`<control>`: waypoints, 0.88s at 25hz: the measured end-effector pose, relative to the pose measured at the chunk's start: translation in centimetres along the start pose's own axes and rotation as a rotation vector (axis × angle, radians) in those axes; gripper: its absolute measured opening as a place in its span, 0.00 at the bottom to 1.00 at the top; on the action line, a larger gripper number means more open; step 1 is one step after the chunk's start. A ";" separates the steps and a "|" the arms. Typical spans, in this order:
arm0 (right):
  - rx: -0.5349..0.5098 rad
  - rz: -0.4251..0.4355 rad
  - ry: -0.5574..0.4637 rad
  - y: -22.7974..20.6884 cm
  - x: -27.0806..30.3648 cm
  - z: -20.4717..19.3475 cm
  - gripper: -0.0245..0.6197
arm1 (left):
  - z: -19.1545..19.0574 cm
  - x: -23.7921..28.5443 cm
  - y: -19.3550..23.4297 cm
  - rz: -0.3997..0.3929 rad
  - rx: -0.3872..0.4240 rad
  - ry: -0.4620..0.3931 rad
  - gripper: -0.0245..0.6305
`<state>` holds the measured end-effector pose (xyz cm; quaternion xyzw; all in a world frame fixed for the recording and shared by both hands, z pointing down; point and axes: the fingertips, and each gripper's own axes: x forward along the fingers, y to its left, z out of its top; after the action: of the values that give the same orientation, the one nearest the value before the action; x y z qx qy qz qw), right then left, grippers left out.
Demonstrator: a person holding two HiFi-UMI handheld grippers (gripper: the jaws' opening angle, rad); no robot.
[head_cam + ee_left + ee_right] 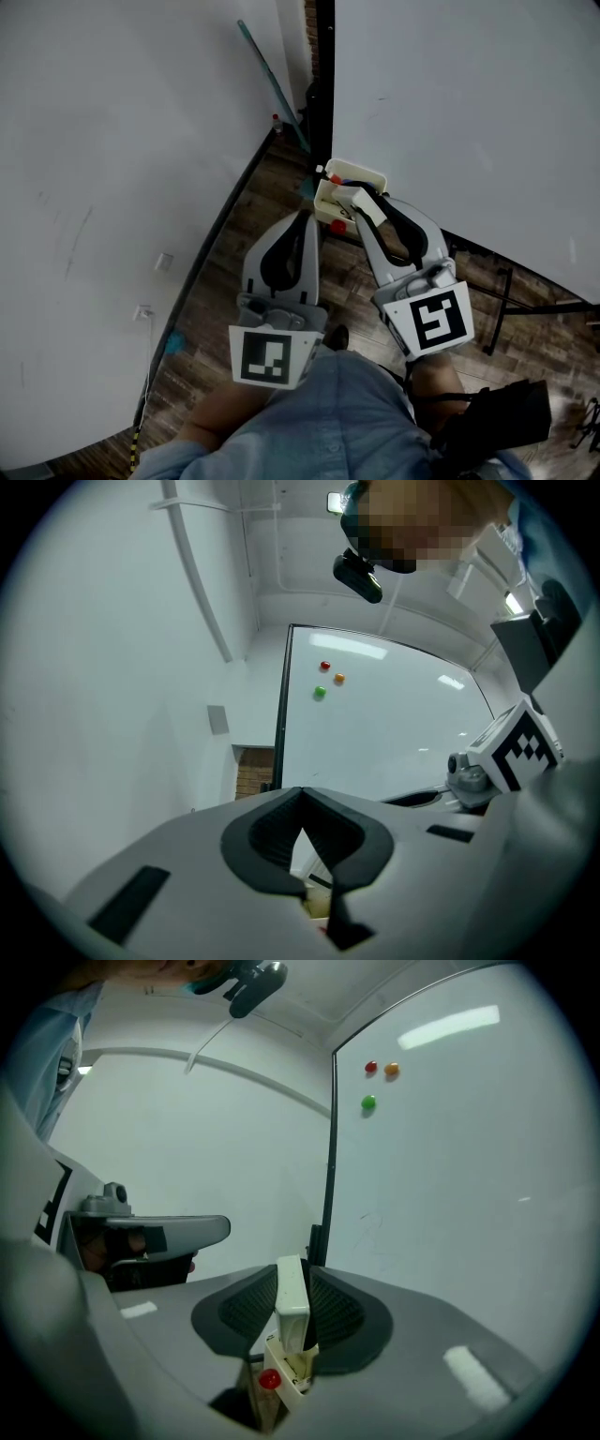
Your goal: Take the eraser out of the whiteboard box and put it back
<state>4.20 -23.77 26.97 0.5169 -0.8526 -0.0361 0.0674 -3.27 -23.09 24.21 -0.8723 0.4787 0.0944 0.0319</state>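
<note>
Right hand-held gripper (pixel 292 1274): closed on the eraser (pixel 292 1302), with a pad pressed to each flat side.
Left hand-held gripper (pixel 300 794): jaws together at the tips, nothing between them.
Eraser: a slim white block in the right jaws, directly over the box (pixel 281 1372). Its lower end is at the box's open top; whether it dips inside I cannot tell.
Box: a cream, open-topped holder at the near edge of the whiteboard (pixel 469 1194), with a red knob (pixel 269 1380) on its front.
Key relation: the box lies just below and ahead of the right jaws. In the right gripper view the eraser's long side stands upright between the pads, bottom end toward the opening.
Long axis versus slot: roughly lined up, judging from the right gripper view.
Nearer hand: the right, seen from the head view (pixel 367 199). Its tips sit over the box (pixel 352 173), while the left gripper (pixel 305 216) waits beside it, short of the box.
Step in hand: probably at the box mouth, either drawing the eraser out or setting it back; these views do not settle which.
Next move calls for: a straight travel along the eraser's long side, kept square to the opening.
Risk: a tilt would catch the lower end on the rim.
</note>
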 end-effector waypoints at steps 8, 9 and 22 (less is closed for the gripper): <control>0.000 0.022 0.073 0.0 2.9 -2.6 0.20 | -1.3 1.5 2.3 0.004 -0.022 0.026 0.04; 0.004 0.023 0.082 0.0 3.1 -3.0 0.20 | -1.5 1.7 2.5 0.002 -0.026 0.030 0.04; 0.023 0.037 0.207 0.7 6.7 -7.2 0.20 | -4.8 3.8 5.4 -0.019 -0.076 0.100 0.04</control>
<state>1.59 -29.28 34.65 0.5028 -0.8508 0.0287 0.1500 -5.16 -29.90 28.39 -0.8809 0.4676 0.0686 -0.0245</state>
